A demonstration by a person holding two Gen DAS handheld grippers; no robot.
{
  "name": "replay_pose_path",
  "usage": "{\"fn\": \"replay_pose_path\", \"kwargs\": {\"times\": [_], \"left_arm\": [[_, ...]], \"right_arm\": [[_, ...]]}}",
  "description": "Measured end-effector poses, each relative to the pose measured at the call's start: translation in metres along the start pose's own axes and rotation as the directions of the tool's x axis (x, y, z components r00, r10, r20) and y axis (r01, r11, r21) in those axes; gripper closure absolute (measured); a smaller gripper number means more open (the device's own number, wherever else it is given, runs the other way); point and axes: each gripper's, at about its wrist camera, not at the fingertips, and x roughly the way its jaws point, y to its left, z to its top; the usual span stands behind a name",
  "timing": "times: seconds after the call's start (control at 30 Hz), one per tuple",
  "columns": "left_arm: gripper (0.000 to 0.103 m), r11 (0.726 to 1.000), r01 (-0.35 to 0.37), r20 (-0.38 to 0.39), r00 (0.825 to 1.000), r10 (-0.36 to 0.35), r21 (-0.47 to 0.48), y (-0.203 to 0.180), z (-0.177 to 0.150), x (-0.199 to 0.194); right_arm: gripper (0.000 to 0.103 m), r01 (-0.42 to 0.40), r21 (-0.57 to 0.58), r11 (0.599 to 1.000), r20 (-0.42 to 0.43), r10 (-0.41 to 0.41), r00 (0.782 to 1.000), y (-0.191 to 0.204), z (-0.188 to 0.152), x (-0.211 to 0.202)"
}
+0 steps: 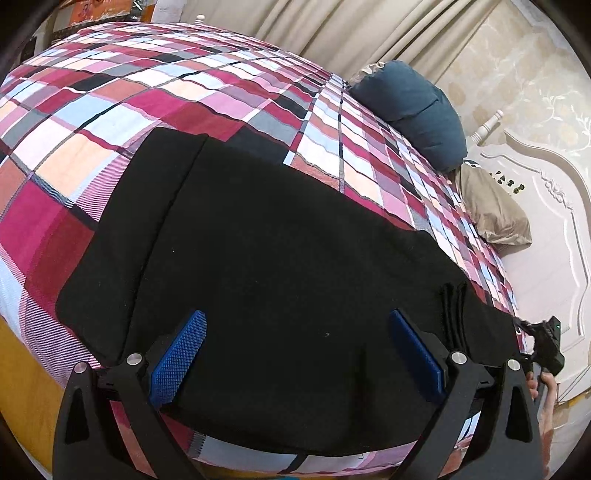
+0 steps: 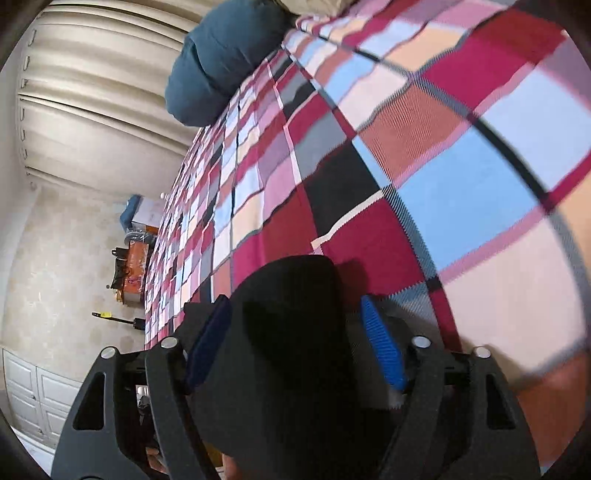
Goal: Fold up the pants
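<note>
Black pants (image 1: 258, 258) spread flat on a bed with a checked cover (image 1: 110, 96) in pink, red, blue and white. Near edge of the pants close to the front side of the bed.

Left gripper (image 1: 295, 350) just above the pants, blue fingers (image 1: 177, 358) wide apart, nothing pinched between them.

Right gripper (image 2: 295, 339) at the far right end of the pants in the left wrist view, small and half hidden there. In the right wrist view, a bunched fold of the black cloth (image 2: 288, 332) sitting between its two blue fingers (image 2: 384, 350). Left finger against the cloth; a thin gap maybe at the right finger, but blurry, so hard to tell if squeezed tight or loose.

Dark blue pillow (image 1: 413, 110) up at the head of the bed, with a tan pillow (image 1: 491, 210) beside it. White carved headboard (image 1: 546, 240) behind both. Beige curtains (image 1: 332, 33) along the wall past the bed.
</note>
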Motion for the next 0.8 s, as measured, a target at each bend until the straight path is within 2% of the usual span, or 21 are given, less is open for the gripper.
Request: {"fn": "replay_pose_path", "kwargs": {"times": [0.03, 0.1, 0.27, 0.37, 0.53, 0.7, 0.77, 0.8], "left_arm": [[0.005, 1.0, -0.001, -0.001, 1.0, 0.001, -0.001, 0.0, 0.0, 0.0], [0.005, 1.0, -0.003, -0.003, 1.0, 0.003, -0.001, 0.0, 0.001, 0.001], [0.005, 1.0, -0.012, -0.005, 1.0, 0.012, 0.008, -0.001, 0.001, 0.002], [0.005, 1.0, -0.011, -0.005, 1.0, 0.011, 0.007, -0.001, 0.001, 0.003], [0.005, 1.0, -0.009, -0.006, 1.0, 0.009, 0.005, -0.002, 0.001, 0.003], [0.005, 1.0, -0.016, -0.003, 1.0, 0.016, 0.006, -0.002, 0.0, 0.004], [0.005, 1.0, -0.02, -0.003, 1.0, 0.02, 0.012, -0.002, -0.001, 0.004], [0.005, 1.0, -0.021, -0.003, 1.0, 0.021, 0.016, -0.003, -0.001, 0.004]], "right_arm": [[0.073, -0.011, 0.002, 1.0, -0.015, 0.011, 1.0, -0.002, 0.001, 0.005], [0.077, 0.021, -0.005, 1.0, -0.022, -0.021, 1.0, -0.006, 0.001, 0.01], [0.075, -0.035, 0.027, 0.999, -0.026, 0.036, 0.999, -0.017, 0.0, 0.009], [0.068, -0.068, 0.055, 0.996, -0.021, 0.07, 0.997, -0.02, -0.005, 0.001], [0.046, -0.086, 0.044, 0.995, -0.066, 0.089, 0.994, -0.02, -0.038, -0.023], [0.044, -0.107, 0.039, 0.993, -0.12, 0.111, 0.986, -0.025, -0.071, -0.034], [0.05, -0.102, 0.018, 0.995, -0.118, 0.103, 0.988, -0.026, -0.078, -0.036], [0.067, -0.087, 0.005, 0.996, -0.113, 0.088, 0.99, -0.026, -0.079, -0.036]]}}
